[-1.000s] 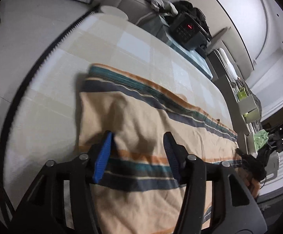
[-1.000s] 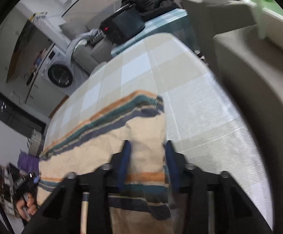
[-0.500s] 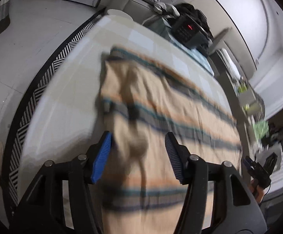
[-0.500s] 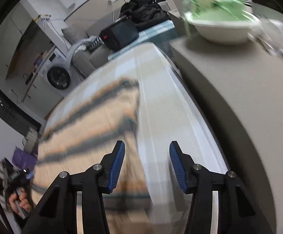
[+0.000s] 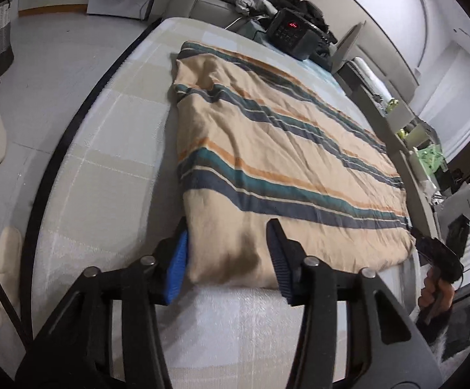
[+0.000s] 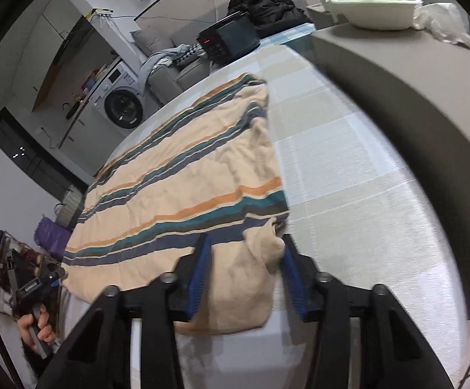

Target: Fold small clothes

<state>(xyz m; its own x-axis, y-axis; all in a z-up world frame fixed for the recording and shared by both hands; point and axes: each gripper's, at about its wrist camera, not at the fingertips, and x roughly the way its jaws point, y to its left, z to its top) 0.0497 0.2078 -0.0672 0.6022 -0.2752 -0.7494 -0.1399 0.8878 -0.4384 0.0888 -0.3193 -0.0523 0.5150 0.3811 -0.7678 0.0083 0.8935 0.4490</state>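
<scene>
Left wrist view: one striped cloth, both grippers' fingers closing around its near edge.

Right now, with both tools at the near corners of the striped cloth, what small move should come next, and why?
Probably finish closing both. The left tool and right tool are closing with the striped cloth's near corners between their pads, so a firm pinch should come before lifting the near edge to fold it.
</scene>
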